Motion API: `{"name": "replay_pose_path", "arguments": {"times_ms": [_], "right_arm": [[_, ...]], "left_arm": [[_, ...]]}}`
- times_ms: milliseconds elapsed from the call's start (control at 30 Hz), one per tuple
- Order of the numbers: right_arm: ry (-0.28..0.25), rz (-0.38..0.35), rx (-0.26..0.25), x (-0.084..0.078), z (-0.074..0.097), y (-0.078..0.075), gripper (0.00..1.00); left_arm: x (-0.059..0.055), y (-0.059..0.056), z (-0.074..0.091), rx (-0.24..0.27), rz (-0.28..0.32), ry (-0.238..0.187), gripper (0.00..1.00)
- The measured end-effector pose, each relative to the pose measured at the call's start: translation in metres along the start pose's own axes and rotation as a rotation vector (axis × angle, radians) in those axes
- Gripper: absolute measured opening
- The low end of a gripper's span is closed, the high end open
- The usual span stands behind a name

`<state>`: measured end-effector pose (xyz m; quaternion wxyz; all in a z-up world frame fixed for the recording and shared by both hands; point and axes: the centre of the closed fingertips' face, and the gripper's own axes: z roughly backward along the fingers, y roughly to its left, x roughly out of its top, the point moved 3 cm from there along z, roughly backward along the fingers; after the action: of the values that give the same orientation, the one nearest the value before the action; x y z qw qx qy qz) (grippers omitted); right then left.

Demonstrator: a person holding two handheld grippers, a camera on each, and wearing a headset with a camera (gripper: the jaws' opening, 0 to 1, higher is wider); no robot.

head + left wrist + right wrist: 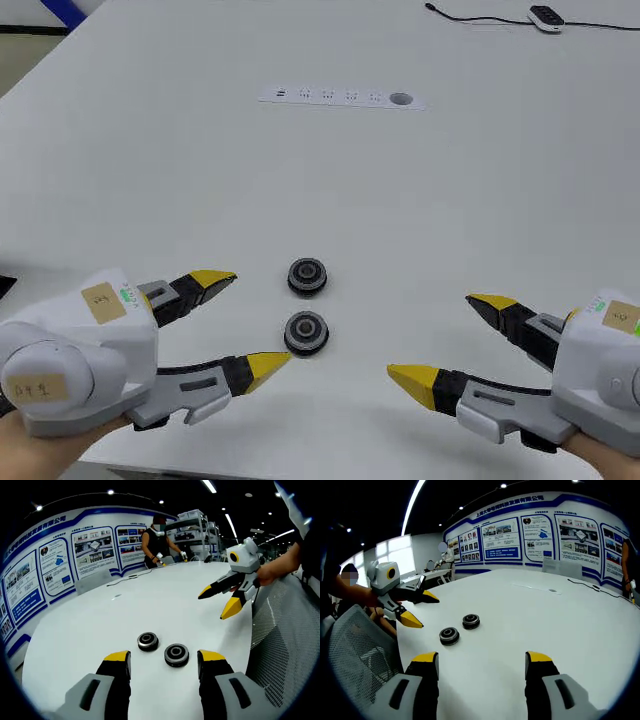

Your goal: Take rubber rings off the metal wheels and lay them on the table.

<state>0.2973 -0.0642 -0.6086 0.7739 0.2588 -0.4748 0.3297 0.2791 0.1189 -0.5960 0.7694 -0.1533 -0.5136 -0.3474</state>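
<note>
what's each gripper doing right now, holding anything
Left gripper: open, holding nothing.
Right gripper: open, holding nothing.

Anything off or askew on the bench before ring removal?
Nothing stands out. The farther black-ringed metal wheel and the nearer black-ringed metal wheel lie flat, close together on the white table, rubber rings on. The left claw and right claw are open either side, touching nothing.

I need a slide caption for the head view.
Left gripper and right gripper, jaws open, flank the near wheel and far wheel on the white table.
</note>
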Motion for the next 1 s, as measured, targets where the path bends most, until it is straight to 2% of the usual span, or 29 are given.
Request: {"name": "replay_pose_path", "arguments": {"times_ms": [100, 267, 533, 667, 1000], "right_arm": [[0.0, -0.01, 0.003, 0.0, 0.0, 0.001, 0.7], [0.002, -0.025, 0.008, -0.001, 0.0, 0.001, 0.68], [0.0, -0.073, 0.014, -0.001, 0.0, 0.0, 0.64], [-0.005, -0.116, 0.013, -0.002, 0.001, -0.003, 0.63], [-0.004, -0.121, 0.016, -0.001, 0.001, -0.001, 0.62]], "left_arm": [[-0.002, 0.0, -0.007, -0.021, -0.007, 0.02, 0.56], [0.0, -0.003, -0.018, -0.052, -0.009, 0.029, 0.49], [-0.007, -0.014, -0.037, -0.127, -0.008, 0.07, 0.43], [-0.007, -0.011, -0.041, -0.124, 0.012, 0.067, 0.32], [-0.013, -0.011, -0.044, -0.146, 0.02, 0.098, 0.25]]}}
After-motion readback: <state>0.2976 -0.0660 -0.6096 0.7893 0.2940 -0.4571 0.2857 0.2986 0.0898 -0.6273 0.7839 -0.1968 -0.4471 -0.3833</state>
